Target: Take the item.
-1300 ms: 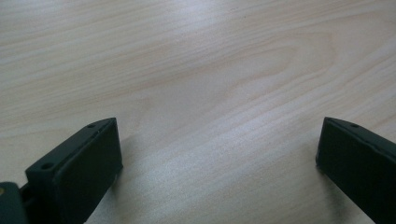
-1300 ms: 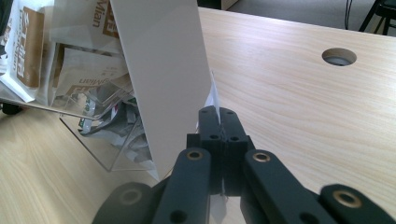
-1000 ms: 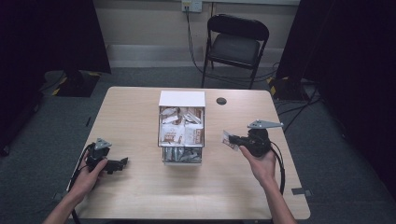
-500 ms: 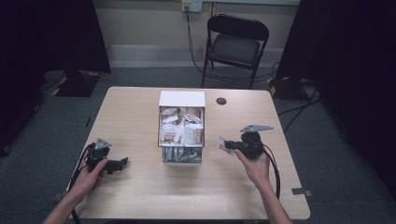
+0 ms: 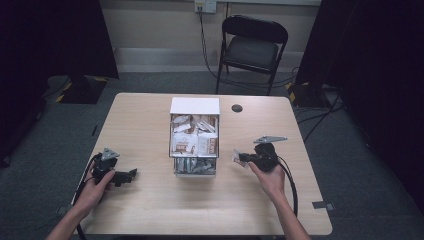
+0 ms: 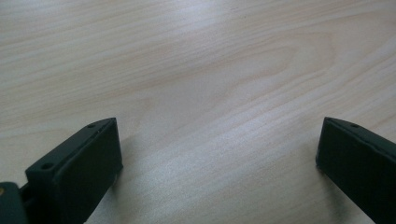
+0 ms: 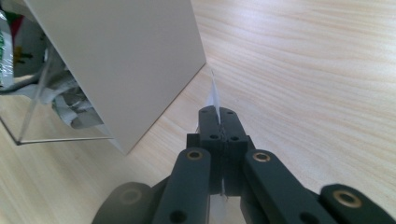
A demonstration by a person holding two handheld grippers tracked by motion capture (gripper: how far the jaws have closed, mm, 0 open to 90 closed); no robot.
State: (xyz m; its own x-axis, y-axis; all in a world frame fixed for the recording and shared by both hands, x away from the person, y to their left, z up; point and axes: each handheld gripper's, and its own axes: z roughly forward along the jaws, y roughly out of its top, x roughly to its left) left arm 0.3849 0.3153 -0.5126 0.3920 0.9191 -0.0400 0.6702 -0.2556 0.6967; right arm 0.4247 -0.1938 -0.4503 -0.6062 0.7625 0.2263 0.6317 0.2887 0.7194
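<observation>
Packet (image 7: 214, 93) seen edge-on, print hidden, pinched in right hand-held gripper (image 7: 218, 122), left hand-held gripper (image 6: 219, 154) gaping.

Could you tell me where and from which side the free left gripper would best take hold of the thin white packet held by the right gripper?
Probably the thin white packet's free edge beyond the right gripper. It stands edge-on, a flat sheet, so the open left gripper should come from ahead, jaws either side of its faces, beside the white box.
</observation>
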